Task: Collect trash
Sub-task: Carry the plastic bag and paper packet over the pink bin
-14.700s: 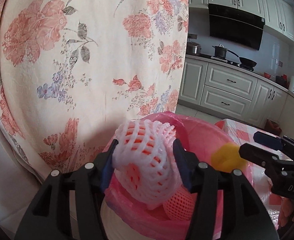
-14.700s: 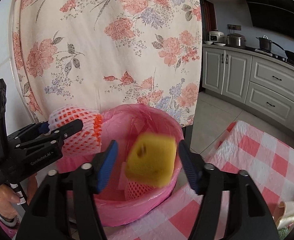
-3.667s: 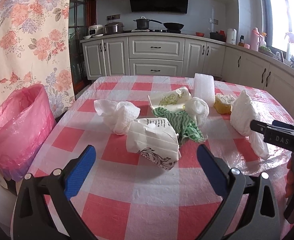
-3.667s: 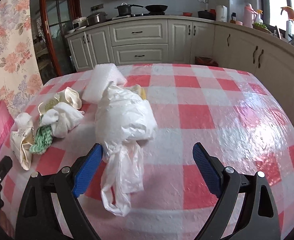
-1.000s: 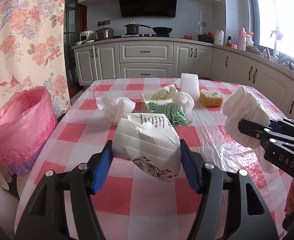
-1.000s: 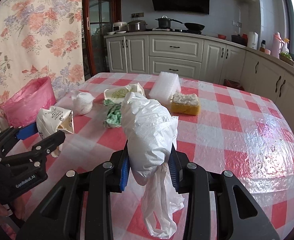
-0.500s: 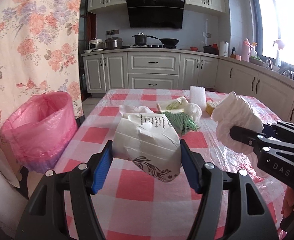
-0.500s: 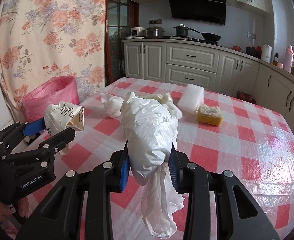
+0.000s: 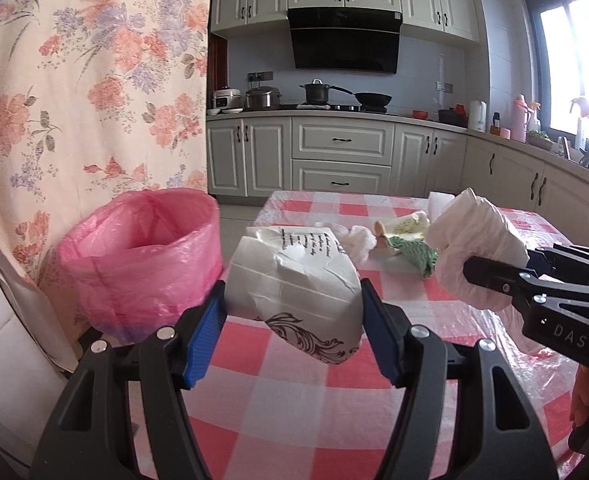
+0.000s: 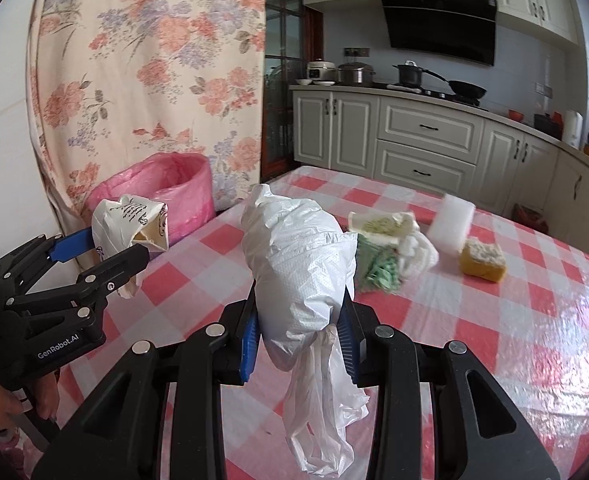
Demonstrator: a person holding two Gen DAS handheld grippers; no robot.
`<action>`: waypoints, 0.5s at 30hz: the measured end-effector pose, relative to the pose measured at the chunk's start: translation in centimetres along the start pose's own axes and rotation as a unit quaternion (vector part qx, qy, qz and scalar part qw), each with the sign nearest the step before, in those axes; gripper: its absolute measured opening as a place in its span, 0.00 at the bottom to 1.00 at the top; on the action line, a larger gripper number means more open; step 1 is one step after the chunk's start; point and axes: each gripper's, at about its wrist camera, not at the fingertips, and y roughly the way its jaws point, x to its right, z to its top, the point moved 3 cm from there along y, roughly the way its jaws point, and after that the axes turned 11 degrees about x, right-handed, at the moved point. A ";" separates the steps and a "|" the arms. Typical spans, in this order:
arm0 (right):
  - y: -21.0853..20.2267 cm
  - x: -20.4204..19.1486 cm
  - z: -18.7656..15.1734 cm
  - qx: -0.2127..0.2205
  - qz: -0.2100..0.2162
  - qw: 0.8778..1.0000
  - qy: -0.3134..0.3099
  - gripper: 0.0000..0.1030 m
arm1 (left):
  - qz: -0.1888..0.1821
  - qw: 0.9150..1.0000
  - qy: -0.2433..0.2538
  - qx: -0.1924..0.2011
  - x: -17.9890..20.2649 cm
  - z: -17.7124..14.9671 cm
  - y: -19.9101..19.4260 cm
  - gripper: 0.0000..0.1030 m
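My left gripper point(image 9: 292, 334) is shut on a crumpled white paper bag point(image 9: 294, 280) with black print, held in the air above the checked table. The same paper bag point(image 10: 128, 220) and left gripper point(image 10: 106, 252) show at the left of the right wrist view. My right gripper point(image 10: 298, 340) is shut on a knotted white plastic bag point(image 10: 298, 272) whose tail hangs down; this plastic bag point(image 9: 474, 248) and right gripper point(image 9: 498, 280) appear at the right of the left wrist view. The pink-lined trash bin point(image 9: 142, 260) stands just off the table's left end, ahead and left of both grippers.
On the red-and-white checked table point(image 10: 474, 320) lie a green-and-white cloth point(image 10: 378, 270), crumpled wrappers point(image 10: 382, 224), a white foam block point(image 10: 452, 224) and a yellow sponge point(image 10: 482, 260). A floral curtain point(image 9: 94, 100) hangs behind the bin. Kitchen cabinets point(image 9: 342, 160) line the back wall.
Both grippers have carried their loads left and a little up; the pink bin now looks larger and closer. The grips on the paper bag and plastic bag are unchanged.
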 end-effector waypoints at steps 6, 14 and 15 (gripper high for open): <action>1.7 -2.0 1.5 0.008 0.036 0.999 -0.006 0.34 | 0.031 0.999 -0.004 0.014 -3.1 0.9 -0.4 0.61; 5.1 -5.4 3.7 0.015 0.087 0.996 -0.023 0.34 | 0.073 0.997 -0.012 0.027 -7.8 2.8 -0.3 0.61; 5.5 -5.7 4.0 0.015 0.092 0.995 -0.024 0.34 | 0.076 0.997 -0.012 0.028 -8.4 3.1 -0.1 0.61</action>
